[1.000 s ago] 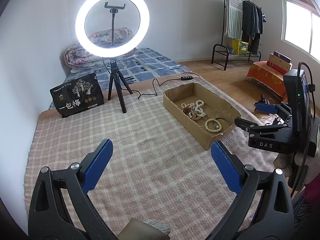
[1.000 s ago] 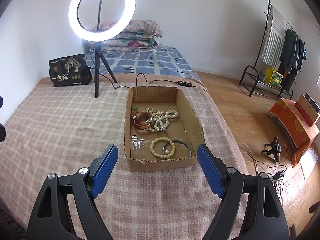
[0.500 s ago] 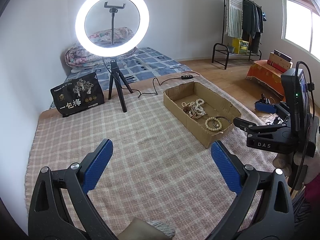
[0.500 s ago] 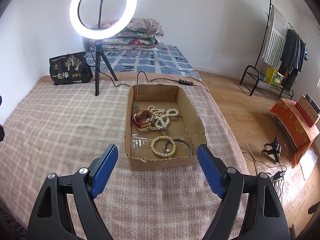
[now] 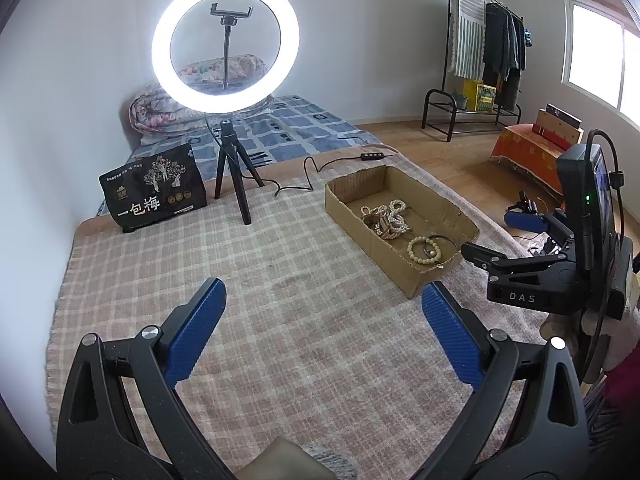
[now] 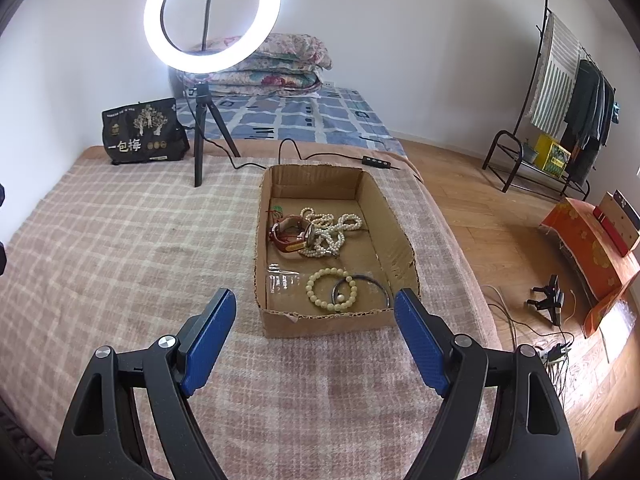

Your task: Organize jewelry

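An open cardboard box lies on the plaid blanket. In it are a white pearl necklace, a brown leather watch, a cream bead bracelet and a thin dark bangle. My right gripper is open and empty, just before the box's near wall. My left gripper is open and empty over the blanket, left of the box. The right gripper's body shows at the right of the left wrist view.
A lit ring light on a tripod stands behind the box, its cable running past the box's far end. A black snack bag stands at the far left. The blanket's right edge drops to a wooden floor.
The right gripper has moved slightly forward towards the box, so the box looks a little nearer. The left gripper has hardly moved. Both stay open.
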